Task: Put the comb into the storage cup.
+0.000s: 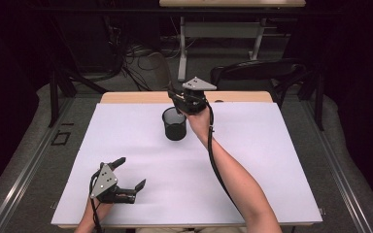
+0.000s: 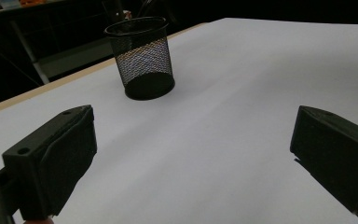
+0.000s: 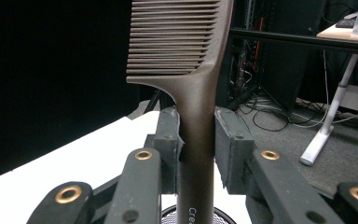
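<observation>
A dark brown comb (image 3: pixel 186 46) stands upright with its teeth at the top, and my right gripper (image 3: pixel 196 140) is shut on its handle. Its handle end hangs just above the rim of a black mesh cup (image 3: pixel 223 215). In the high view my right gripper (image 1: pixel 177 97) is raised over the far edge of the mesh cup (image 1: pixel 175 124), which stands at the table's middle back. My left gripper (image 1: pixel 131 172) rests near the front left of the table, open with nothing between its jaws. Seen from my left gripper (image 2: pixel 191 149), the mesh cup (image 2: pixel 142 58) stands farther off.
A white sheet covers the table (image 1: pixel 252 145), with a strip of wooden edge (image 1: pixel 136 97) at the back. Behind the table are a black chair (image 1: pixel 257 73), white desk legs (image 1: pixel 182 53) and floor cables (image 1: pixel 131 58). A cable trails along the right forearm.
</observation>
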A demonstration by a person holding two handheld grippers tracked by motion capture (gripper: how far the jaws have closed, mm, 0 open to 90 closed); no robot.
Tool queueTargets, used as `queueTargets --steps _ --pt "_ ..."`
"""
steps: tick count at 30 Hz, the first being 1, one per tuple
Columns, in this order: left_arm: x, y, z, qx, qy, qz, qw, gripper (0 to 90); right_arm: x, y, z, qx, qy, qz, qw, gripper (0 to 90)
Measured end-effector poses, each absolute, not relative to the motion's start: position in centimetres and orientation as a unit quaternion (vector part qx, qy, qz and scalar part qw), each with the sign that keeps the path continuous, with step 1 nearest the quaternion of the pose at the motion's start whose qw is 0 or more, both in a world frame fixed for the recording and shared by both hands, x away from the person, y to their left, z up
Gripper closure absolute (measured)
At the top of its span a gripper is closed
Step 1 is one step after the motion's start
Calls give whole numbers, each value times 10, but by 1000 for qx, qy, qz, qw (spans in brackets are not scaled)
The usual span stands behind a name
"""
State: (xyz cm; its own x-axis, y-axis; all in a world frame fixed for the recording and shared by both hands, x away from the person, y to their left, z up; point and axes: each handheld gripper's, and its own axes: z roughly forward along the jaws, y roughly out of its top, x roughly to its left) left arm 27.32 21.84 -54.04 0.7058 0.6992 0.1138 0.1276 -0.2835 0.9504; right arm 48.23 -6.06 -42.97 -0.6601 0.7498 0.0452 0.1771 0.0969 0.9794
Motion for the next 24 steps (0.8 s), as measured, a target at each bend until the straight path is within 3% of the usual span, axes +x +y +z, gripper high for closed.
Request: queueTargets --steps 24 --pt "273 219 -540 754 274 269 533 3 494 -56 -447 335 686 593 255 727"
